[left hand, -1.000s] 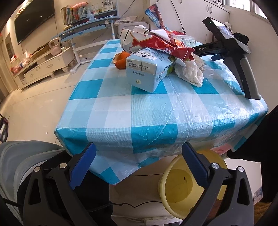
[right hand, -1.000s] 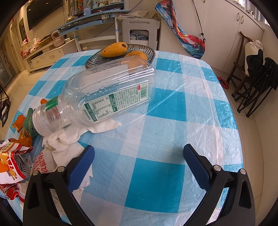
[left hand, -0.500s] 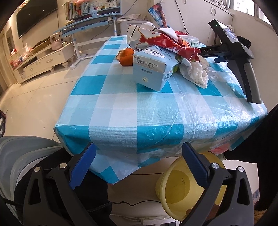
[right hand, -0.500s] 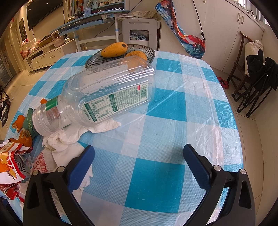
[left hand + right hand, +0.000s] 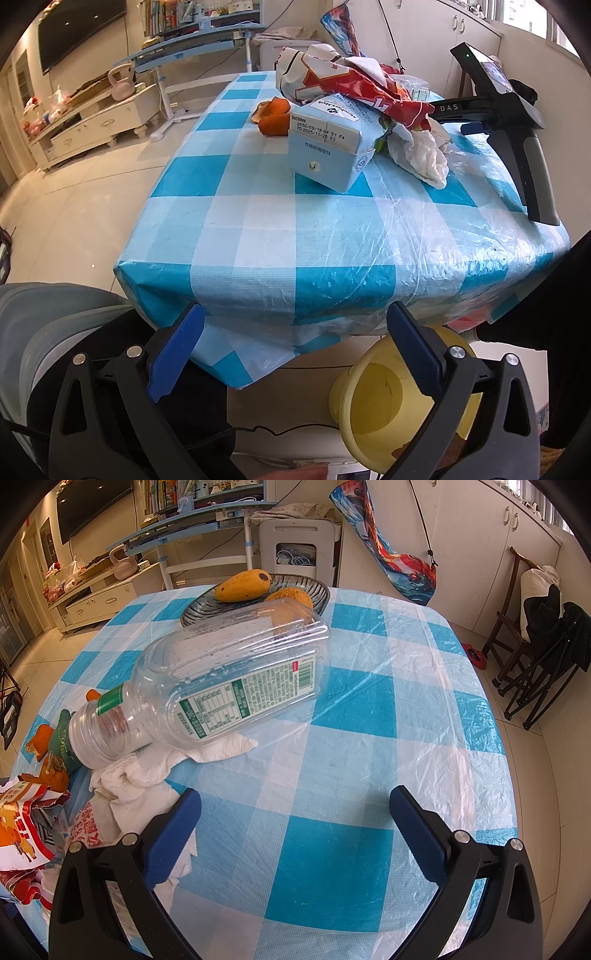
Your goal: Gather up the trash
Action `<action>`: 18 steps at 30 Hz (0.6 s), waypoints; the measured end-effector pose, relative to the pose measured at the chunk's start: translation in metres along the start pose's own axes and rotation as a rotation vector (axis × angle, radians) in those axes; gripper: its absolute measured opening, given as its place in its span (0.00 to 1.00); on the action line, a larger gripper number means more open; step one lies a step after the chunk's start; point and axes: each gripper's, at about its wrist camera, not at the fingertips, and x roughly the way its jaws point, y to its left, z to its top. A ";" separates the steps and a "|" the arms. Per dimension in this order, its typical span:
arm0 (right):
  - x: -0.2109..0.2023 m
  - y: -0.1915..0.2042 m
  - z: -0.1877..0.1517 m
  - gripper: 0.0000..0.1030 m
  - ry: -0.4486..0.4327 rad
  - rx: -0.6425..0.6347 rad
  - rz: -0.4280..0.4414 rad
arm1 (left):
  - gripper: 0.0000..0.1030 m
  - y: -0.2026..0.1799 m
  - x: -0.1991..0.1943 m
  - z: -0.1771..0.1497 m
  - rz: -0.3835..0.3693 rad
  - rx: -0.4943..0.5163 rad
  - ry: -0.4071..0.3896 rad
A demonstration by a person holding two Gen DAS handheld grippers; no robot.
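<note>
The left tongs (image 5: 293,347) have edged nearer the table (image 5: 258,229); both they and the right tongs (image 5: 295,825) gape wide, empty.

On my table (image 5: 369,709), the clear plastic bottle (image 5: 229,686) lies on crumpled white tissue (image 5: 147,771), the dark ribbed fruit plate (image 5: 207,607) just behind it.

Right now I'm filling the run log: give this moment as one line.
left gripper: open, below table edge | right gripper: open, over table | bottle: lying on tissue | bin: under table

"Best Before" and "Member's Mark" on milk carton (image 5: 325,147), "DAS" on right gripper (image 5: 491,107)
</note>
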 end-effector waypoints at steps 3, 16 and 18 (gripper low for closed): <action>0.000 0.000 0.000 0.95 0.000 0.000 0.000 | 0.93 0.001 0.000 0.000 0.000 -0.010 -0.002; 0.000 0.000 0.000 0.95 0.000 0.000 0.000 | 0.93 -0.010 0.003 0.000 0.000 0.016 0.012; 0.000 0.000 0.000 0.95 0.000 0.000 0.000 | 0.93 -0.011 0.003 0.000 -0.002 0.019 0.014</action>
